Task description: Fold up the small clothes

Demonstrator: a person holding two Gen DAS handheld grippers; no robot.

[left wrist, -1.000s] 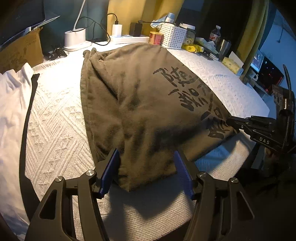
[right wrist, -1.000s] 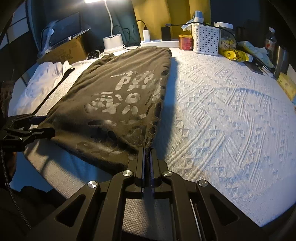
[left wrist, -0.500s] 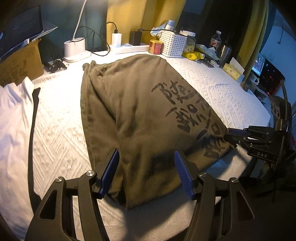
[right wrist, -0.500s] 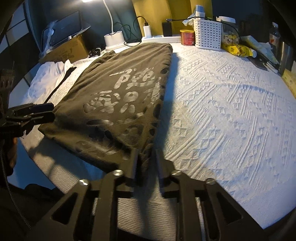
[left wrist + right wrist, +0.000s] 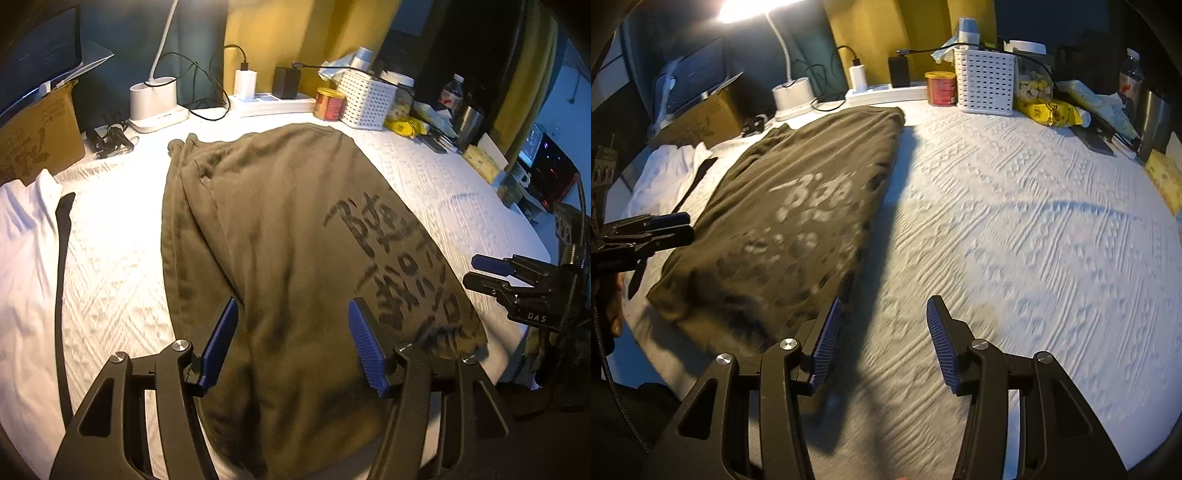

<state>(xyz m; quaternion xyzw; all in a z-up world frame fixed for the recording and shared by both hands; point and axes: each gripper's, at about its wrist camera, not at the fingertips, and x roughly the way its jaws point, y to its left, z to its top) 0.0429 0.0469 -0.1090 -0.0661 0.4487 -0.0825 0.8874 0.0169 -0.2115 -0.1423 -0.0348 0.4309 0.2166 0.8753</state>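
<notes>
A white textured cover (image 5: 1015, 229) is spread over the desk under a lamp's glare, with dark walls and a yellow curtain behind. In the middle lies the olive garment (image 5: 280, 236), folded lengthwise into a long strip with black printed characters on its near right part; it rests flat on the cover, free of both claws. The left claw (image 5: 291, 343) hangs just above the near end of the garment, released, its blue pads standing wide apart with the cloth showing between them but not pinched. The right claw (image 5: 882, 343) is beside the garment's near right corner; its jaws are opening, and only the bare cover shows between them. To the left of the garment lies a white cloth (image 5: 26, 251) with a black strap across it. Along the far edge stand a white lamp base (image 5: 153, 103), a power strip (image 5: 273, 105), a red tin (image 5: 940, 88) and a white perforated basket (image 5: 984, 81)
</notes>
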